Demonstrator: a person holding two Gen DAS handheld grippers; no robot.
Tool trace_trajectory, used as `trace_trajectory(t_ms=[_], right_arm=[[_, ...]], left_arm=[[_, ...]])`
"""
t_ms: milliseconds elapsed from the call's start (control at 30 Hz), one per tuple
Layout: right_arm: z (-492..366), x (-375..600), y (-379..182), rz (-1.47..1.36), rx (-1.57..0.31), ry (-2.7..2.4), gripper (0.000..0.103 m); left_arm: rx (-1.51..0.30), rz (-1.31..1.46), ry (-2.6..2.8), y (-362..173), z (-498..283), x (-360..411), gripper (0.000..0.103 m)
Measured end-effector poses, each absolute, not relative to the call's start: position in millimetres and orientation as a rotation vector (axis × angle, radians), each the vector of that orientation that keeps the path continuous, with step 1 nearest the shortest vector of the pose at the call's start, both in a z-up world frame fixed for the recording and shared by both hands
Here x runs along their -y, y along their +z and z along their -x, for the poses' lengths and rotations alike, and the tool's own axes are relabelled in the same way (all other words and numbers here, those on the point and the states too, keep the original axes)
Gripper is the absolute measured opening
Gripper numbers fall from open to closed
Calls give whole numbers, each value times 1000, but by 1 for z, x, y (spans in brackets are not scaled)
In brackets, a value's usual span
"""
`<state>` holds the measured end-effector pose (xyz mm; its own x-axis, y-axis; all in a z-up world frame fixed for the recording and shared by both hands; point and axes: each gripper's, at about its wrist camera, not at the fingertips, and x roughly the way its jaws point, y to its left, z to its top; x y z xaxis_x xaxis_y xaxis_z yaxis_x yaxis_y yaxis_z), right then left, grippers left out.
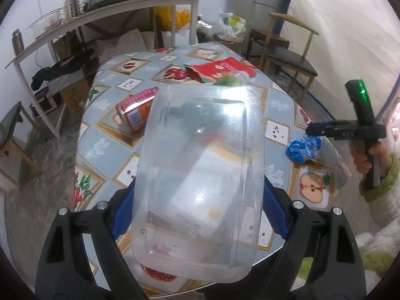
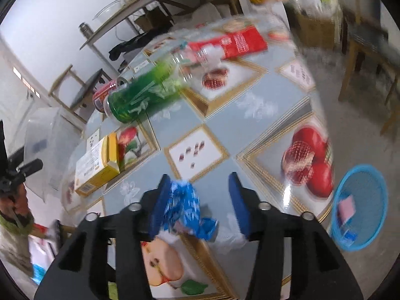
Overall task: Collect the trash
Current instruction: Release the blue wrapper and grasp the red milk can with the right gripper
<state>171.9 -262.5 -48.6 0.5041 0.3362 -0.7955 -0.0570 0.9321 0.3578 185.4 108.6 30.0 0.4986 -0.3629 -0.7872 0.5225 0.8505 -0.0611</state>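
My left gripper (image 1: 200, 197) is shut on a clear plastic food container (image 1: 197, 175) and holds it above the table (image 1: 107, 135); the container also shows at the left of the right wrist view (image 2: 42, 147). My right gripper (image 2: 197, 200) is open around a crumpled blue wrapper (image 2: 185, 207) that lies on the table (image 2: 250, 115); the wrapper touches the left finger. That wrapper (image 1: 302, 147) and the right gripper (image 1: 322, 130) show at the right of the left wrist view. An orange can (image 1: 135, 112), a red packet (image 1: 222, 68), a green-labelled bottle (image 2: 142, 92) and a yellow box (image 2: 97, 162) lie on the table.
A blue mesh basket (image 2: 360, 207) stands on the floor right of the table with a few scraps inside. Wooden chairs (image 1: 287, 50) stand beyond the table. A shelf unit (image 1: 100, 17) with a cooker and jars stands at the back left.
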Motion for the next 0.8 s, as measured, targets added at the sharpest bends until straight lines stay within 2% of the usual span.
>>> trace_trajectory(t_ms=[167,200,300,367,467,567,700,800], right_arm=[[-195,250,-17,-177,-969,284,56],[-201,244,-8,-134,-946,311,59],[-231,206,33,72,-814,442,77],[-263,166,58,224,-742,565,82],[-319,101,72,400,-738,688,83],[-369,39,62,528,-785,801,83],[-426,-42,9,774,-825,845,83],[-450,-79,-40,906,-954,856,85]], left_arm=[[-909,-127,-522,18,-192,-126,83],[-907,-120,-522,16,-192,-129,83],[-902,-84,-515,12,-196,-140,83],[-904,-56,-501,10,-201,-151,83],[-913,-39,-475,10,-207,-161,83],[-910,-46,-466,13,-210,-167,83],[-924,-36,-453,10,-214,-171,83],[-944,-11,-458,3,-216,-174,83]])
